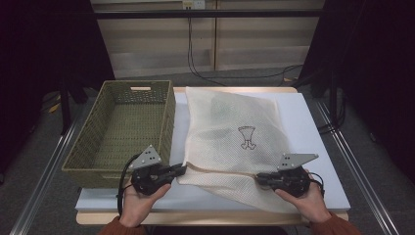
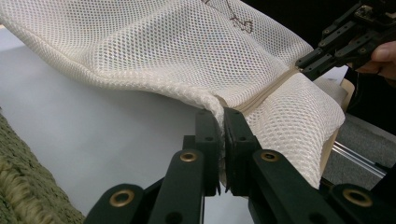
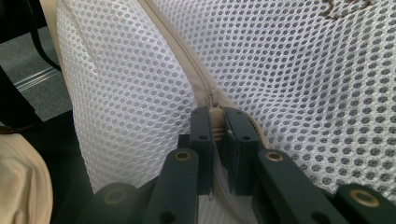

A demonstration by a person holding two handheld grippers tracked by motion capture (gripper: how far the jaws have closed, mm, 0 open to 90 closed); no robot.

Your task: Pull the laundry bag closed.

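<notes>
A cream mesh laundry bag (image 1: 235, 132) with a small brown drawing lies on the white tabletop (image 1: 306, 127). Its zipper (image 1: 220, 172) runs along the near side. My left gripper (image 1: 183, 170) is shut on the bag's left corner by the zipper's end; in the left gripper view the jaws (image 2: 222, 119) pinch the mesh edge. My right gripper (image 1: 258, 177) is shut on the zipper pull (image 3: 215, 116) at the right part of the zipper, and its jaws (image 3: 215, 122) clamp the pull from both sides. In the left gripper view the right gripper (image 2: 310, 63) shows at the far end of the zipper (image 2: 266, 91).
An olive woven basket (image 1: 169, 122) with nothing in it stands on the table's left half, right beside the left gripper. The table's front edge runs just below both hands. Cables (image 1: 195, 68) lie on the floor beyond the table, in front of a wooden cabinet.
</notes>
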